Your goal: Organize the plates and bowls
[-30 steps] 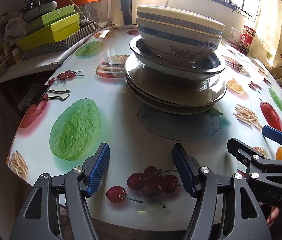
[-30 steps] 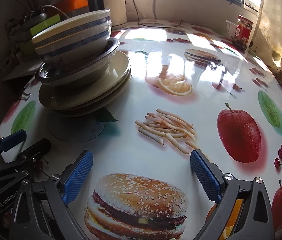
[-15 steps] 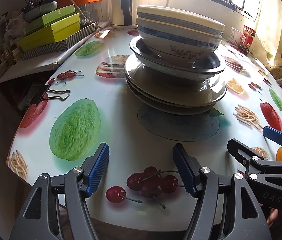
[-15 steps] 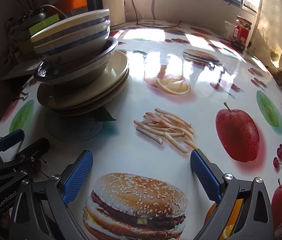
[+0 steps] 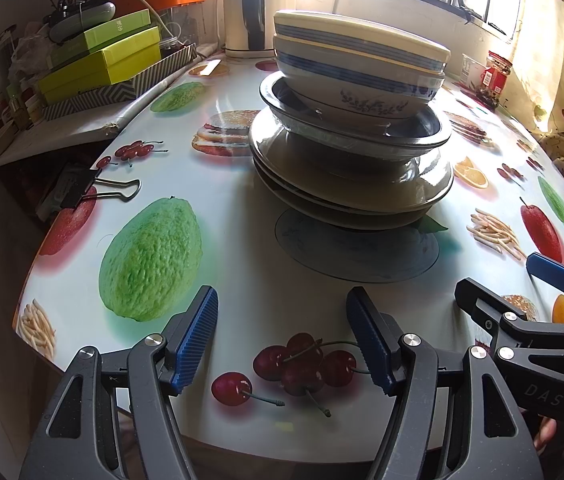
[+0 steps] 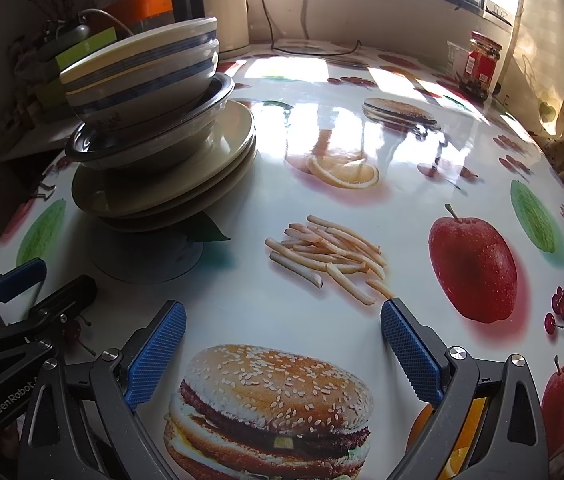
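- While both tools hung low over the near edge of the glossy fruit-and-burger printed tablecloth (image 5: 265,280), the left gripper (image 5: 282,336) had its blue ribbed pads spread wide with nothing between them.
- Just off its right side, the right gripper (image 6: 282,344) was likewise spread apart and empty, over a printed hamburger.
- Ahead of the left gripper, well apart from its fingertips, stood the crockery pile: two cream bowls with blue bands (image 5: 358,60), nested one in the other, sat in a dark-rimmed shallow glass dish (image 5: 422,136), which rested on a stack of beige ceramic plates (image 5: 434,184).
- From the right gripper, the same pile lay ahead and off to the left; the banded bowls (image 6: 141,76) leaned a little toward it.
- A black binder clip (image 5: 81,188) lay ahead-left of the left gripper, and a red-lidded jar (image 6: 482,64) stood far ahead of the right one.
- By my reckoning the sorting had not yet begun, or else the pile was its finished result; I could not tell which.
- If unstacking was wanted, the next move called for reaching forward to the top bowl's rim, closing one pad inside and one outside, and lifting straight up so the tilted bowls below did not slide.
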